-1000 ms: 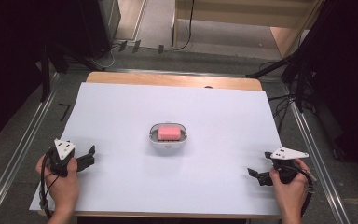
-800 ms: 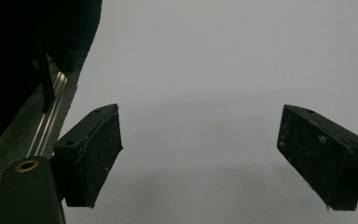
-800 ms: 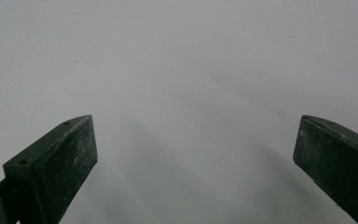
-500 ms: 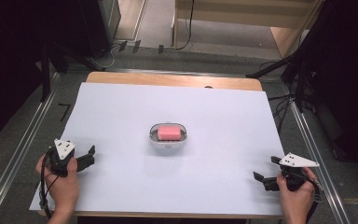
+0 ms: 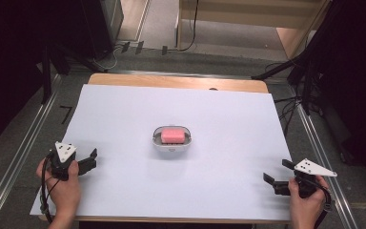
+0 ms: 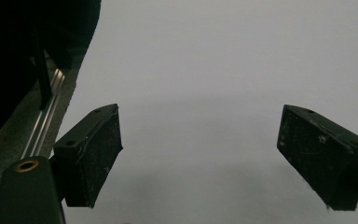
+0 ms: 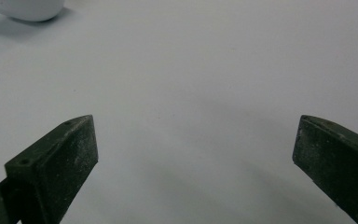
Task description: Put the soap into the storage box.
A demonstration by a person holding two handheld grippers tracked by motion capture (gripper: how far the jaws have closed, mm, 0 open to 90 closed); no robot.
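A small white dish (image 5: 172, 143) holding a pink block (image 5: 173, 135) sits in the middle of the white table sheet (image 5: 124, 114). My left gripper (image 5: 91, 160) rests near the front left corner, open, nothing between its jaws; in the left gripper view it (image 6: 200, 161) faces bare sheet. My right gripper (image 5: 277, 177) sits at the front right corner, open and empty. In the right gripper view it (image 7: 193, 163) looks over the sheet, with the dish's edge (image 7: 25, 9) at top left.
A wooden table edge (image 5: 176, 82) runs along the back. Metal rails (image 5: 26, 143) flank both sides, with the right rail (image 5: 321, 148) close to my right hand. Dark stands and cables (image 5: 300, 76) crowd the floor behind.
My right gripper has drawn back toward the front right corner and slightly right. The left gripper and the dish have stayed put.
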